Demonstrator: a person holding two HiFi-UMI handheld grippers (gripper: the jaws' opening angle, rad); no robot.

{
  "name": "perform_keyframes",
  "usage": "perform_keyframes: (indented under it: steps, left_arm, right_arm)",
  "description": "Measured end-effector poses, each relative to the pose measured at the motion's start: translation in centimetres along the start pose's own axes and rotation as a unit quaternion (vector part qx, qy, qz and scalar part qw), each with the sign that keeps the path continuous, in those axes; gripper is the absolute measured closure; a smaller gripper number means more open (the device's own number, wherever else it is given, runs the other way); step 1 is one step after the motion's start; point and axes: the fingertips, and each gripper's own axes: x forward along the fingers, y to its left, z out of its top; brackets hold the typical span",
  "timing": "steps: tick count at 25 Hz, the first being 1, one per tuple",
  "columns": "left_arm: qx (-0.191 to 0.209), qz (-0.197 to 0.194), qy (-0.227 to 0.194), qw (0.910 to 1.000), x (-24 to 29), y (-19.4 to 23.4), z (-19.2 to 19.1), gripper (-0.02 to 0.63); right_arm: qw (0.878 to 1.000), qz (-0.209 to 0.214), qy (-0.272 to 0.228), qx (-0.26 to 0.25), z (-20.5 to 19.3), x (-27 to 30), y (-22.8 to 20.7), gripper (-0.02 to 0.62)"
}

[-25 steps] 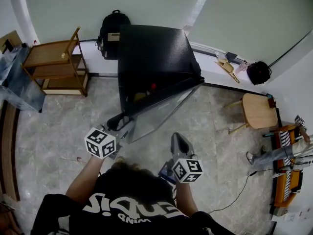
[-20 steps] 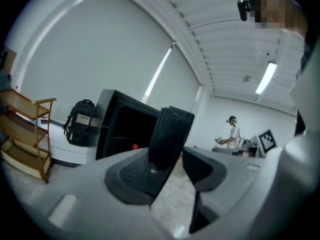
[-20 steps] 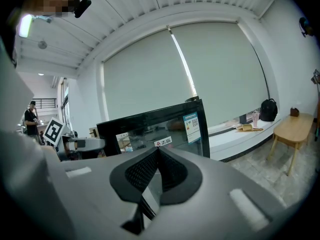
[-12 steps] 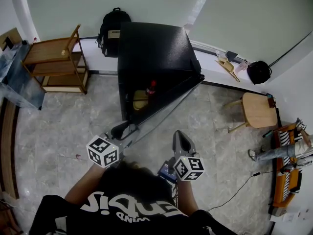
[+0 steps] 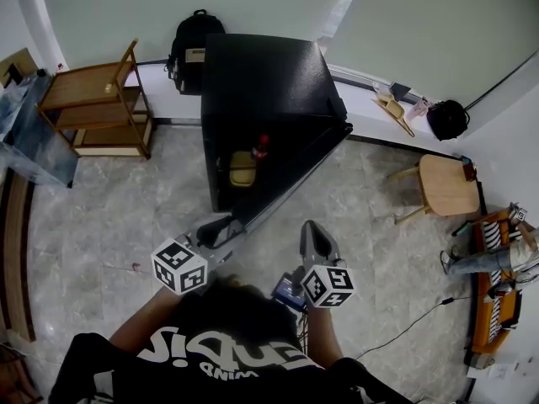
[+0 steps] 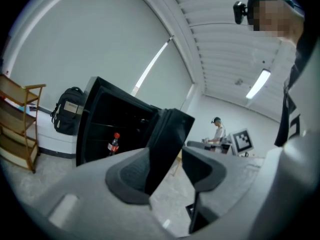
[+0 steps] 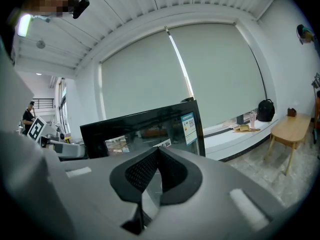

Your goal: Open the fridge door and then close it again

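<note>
The black fridge (image 5: 261, 82) stands against the far wall with its glass door (image 5: 295, 171) swung partly open toward me. A red-capped bottle (image 5: 260, 147) and a yellow thing (image 5: 242, 168) show inside. My left gripper (image 5: 221, 225) is at the door's free edge. In the left gripper view the door edge (image 6: 167, 139) runs between the jaws of the left gripper (image 6: 167, 170). It lies against the left pad, with a gap to the right pad. The bottle (image 6: 114, 143) shows behind. My right gripper (image 5: 310, 230) hangs in front of the door, shut and empty (image 7: 157, 156).
A wooden shelf (image 5: 97, 103) stands at the left, a black backpack (image 5: 192, 53) behind the fridge. A wooden stool (image 5: 446, 188) and a dark bag (image 5: 445, 120) are at the right. A person (image 5: 484, 263) sits at the right edge. A cable crosses the floor.
The door has swung wider open, showing the bottle and the yellow thing inside. My left gripper has come back toward me with the door's edge. The right gripper has stayed put.
</note>
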Motion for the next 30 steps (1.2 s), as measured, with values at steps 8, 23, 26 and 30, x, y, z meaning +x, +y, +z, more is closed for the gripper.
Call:
perform_keyframes:
  steps: [8,23,26,30]
  left_arm:
    - [-0.015,-0.018,0.004,0.9997,0.0,-1.2,-0.5,0.417]
    - [-0.011,-0.02,0.002,0.9997,-0.2,-1.3,-0.6,0.43]
    - [-0.01,-0.019,-0.001,0.9998,-0.1,-1.1,-0.5,0.428]
    - [-0.008,-0.014,-0.008,0.9998,-0.3,-0.6,-0.4,0.425]
  right_arm:
    - [1.0,-0.005,-0.002,0.001,0.1,0.3,-0.2,0.598]
    - [1.0,-0.007,0.0,0.001,0.0,0.5,0.1,0.598]
    - [1.0,-0.009,0.0,0.001,-0.1,0.6,0.0,0.598]
    - [1.0,-0.009,0.0,0.0,0.0,0.8,-0.1,0.598]
